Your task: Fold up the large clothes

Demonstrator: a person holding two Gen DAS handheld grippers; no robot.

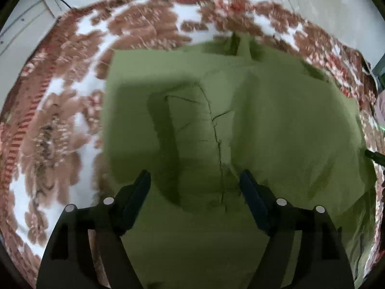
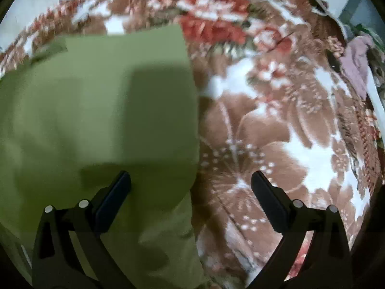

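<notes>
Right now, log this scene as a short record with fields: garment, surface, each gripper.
garment: green garment, partly folded, lying flat with creases
surface: floral blanket in brown, red and white, under the garment
left gripper: open, above the garment, nothing between the jaws
right gripper: open, over the garment's right edge, holding nothing

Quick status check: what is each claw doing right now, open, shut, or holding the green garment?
Left claw: open above the green garment, holding nothing.
Right claw: open wide over the garment's edge and the floral blanket, holding nothing.
</notes>
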